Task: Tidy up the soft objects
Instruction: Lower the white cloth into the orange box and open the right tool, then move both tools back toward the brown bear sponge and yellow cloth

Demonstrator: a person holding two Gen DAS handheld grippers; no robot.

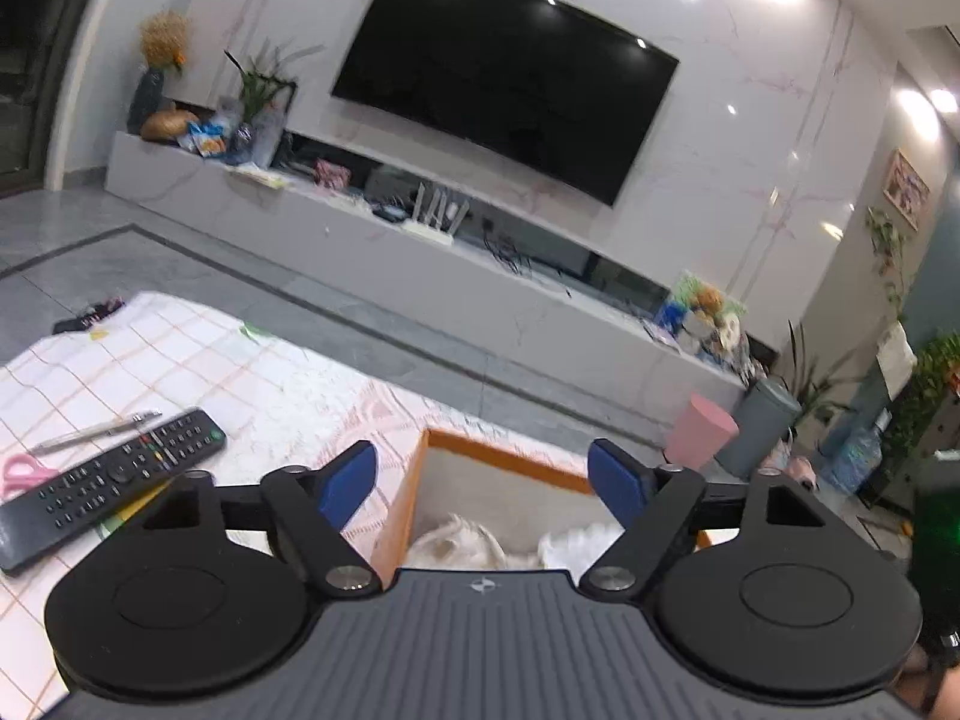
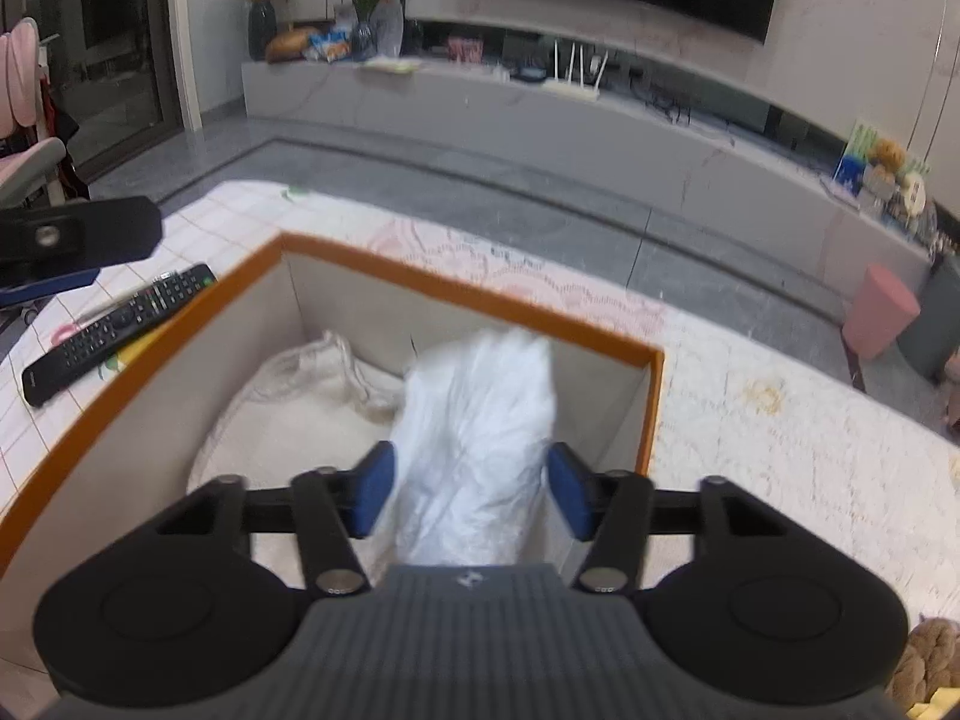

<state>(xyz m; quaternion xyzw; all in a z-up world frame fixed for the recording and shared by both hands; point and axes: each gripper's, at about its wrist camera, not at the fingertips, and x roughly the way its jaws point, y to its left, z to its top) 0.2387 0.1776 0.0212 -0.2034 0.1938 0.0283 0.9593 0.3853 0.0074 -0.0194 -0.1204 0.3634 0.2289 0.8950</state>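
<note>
An orange-rimmed box stands on the patterned tablecloth. Inside it, against the left wall, lies a cream cloth bag. A white crinkled soft bundle, blurred, sits in the box between the blue pads of my right gripper. The jaws stand apart around it and I see no squeeze on it. My left gripper hovers wide open over the same box, nothing between its fingers. White fluffy material shows below it. One finger of the left gripper shows at the left edge of the right wrist view.
A black remote lies left of the box, with a pen and pink scissors beside it. A brown knitted item sits at the lower right. Beyond the table are grey floor, a TV bench and a pink bin.
</note>
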